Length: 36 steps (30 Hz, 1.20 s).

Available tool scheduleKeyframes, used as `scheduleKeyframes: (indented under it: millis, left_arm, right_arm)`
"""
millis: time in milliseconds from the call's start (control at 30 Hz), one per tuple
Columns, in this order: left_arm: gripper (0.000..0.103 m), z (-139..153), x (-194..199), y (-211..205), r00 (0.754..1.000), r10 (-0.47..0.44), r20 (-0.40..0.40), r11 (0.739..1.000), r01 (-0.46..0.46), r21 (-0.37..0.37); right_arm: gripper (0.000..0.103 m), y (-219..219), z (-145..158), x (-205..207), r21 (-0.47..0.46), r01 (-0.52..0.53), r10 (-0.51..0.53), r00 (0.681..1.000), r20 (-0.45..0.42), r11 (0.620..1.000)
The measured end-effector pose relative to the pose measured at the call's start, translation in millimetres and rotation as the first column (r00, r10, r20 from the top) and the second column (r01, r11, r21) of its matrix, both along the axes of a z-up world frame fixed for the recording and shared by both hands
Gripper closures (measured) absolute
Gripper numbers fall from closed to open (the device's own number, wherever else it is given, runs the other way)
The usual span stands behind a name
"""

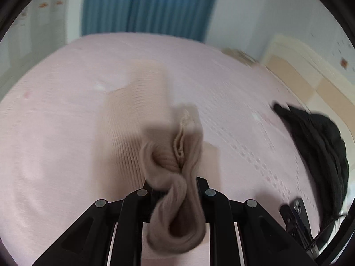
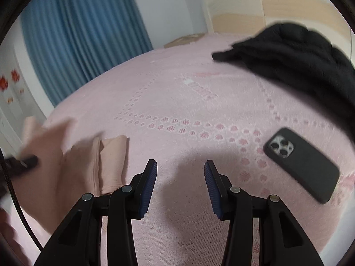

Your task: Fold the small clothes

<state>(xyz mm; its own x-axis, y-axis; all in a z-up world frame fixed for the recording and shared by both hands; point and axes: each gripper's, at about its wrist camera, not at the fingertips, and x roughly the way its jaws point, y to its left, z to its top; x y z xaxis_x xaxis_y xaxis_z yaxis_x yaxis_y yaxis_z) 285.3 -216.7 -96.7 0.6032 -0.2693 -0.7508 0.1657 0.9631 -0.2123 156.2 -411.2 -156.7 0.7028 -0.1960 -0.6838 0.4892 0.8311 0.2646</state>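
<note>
Beige ribbed garment (image 1: 175,173) was bunched between the left gripper (image 1: 175,188) jaws, clamped, its far end trailing blurred over the pink bedspread (image 1: 55,144). Left gripper pointed steeply down. Right gripper (image 2: 180,177) hung tilted down over bare bedspread, jaws apart, holding nothing. Only the right view showed the whole black phone (image 2: 301,166) beside a black garment (image 2: 295,59).

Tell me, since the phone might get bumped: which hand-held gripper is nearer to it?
Right. The right hand-held gripper hovers open just beside the phone; the left hand-held gripper is farther off, clamped on a beige garment.
</note>
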Motion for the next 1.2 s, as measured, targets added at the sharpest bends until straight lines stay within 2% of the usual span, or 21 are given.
scheduleKeyframes:
  millis: [133, 233, 400, 533, 733, 800, 833, 933, 1067, 1133, 1200]
  left_arm:
    - [0.086, -37, -6, -29, 0.992, -0.084, -0.090, 0.996, 0.087, 0.026]
    - [0.083, -44, -17, -32, 0.992, -0.109, -0.070, 0.993, 0.112, 0.045]
    - [0.072, -42, -12, -19, 0.984, -0.136, -0.114, 0.988, 0.127, -0.086]
    - [0.063, -40, -5, 2, 0.979, -0.148, -0.141, 0.971, 0.117, -0.208]
    - [0.055, -33, -4, 11, 0.978, -0.173, -0.120, 0.944, 0.129, -0.305]
    - [0.052, -28, -8, 21, 0.980, -0.180, -0.083, 0.944, 0.148, -0.295]
    - [0.046, -24, -10, 27, 0.984, -0.170, -0.056, 0.948, 0.147, -0.283]
    - [0.042, -18, -15, 60, 0.994, -0.108, -0.003, 0.966, 0.105, -0.236]
    - [0.042, -26, -18, 98, 1.000, -0.027, -0.007, 0.988, 0.025, -0.150]
    - [0.042, -36, -20, 113, 1.000, -0.015, -0.016, 0.990, 0.013, -0.141]
    - [0.042, -49, -22, 123, 0.999, -0.009, -0.033, 0.990, 0.004, -0.144]
  right_arm:
    - [0.059, -6, -4, 0, 0.014, 0.013, -0.013, 1.000, -0.008, 1.000]
    - [0.059, -7, -5, 3, 0.016, 0.008, -0.008, 1.000, -0.009, 1.000]
    - [0.059, 0, -5, 9, 0.016, -0.021, 0.022, 1.000, -0.009, 1.000]
    - [0.059, 9, -2, 11, -0.011, -0.049, 0.049, 0.999, -0.009, 0.999]
    - [0.059, 7, -4, 12, 0.017, -0.067, 0.067, 0.998, -0.004, 0.998]
    - [0.059, 5, -4, 12, 0.047, -0.074, 0.073, 0.997, 0.008, 0.996]
    - [0.058, 4, -4, 13, 0.063, -0.079, 0.078, 0.997, 0.015, 0.995]
    - [0.058, 4, -6, 16, 0.140, -0.123, 0.118, 0.992, 0.041, 0.983]
    - [0.058, 14, -4, 18, 0.222, -0.206, 0.187, 0.977, 0.102, 0.953]
    - [0.056, 24, 2, 19, 0.252, -0.258, 0.224, 0.962, 0.156, 0.933]
    - [0.049, 35, 8, 20, 0.263, -0.314, 0.266, 0.942, 0.204, 0.912]
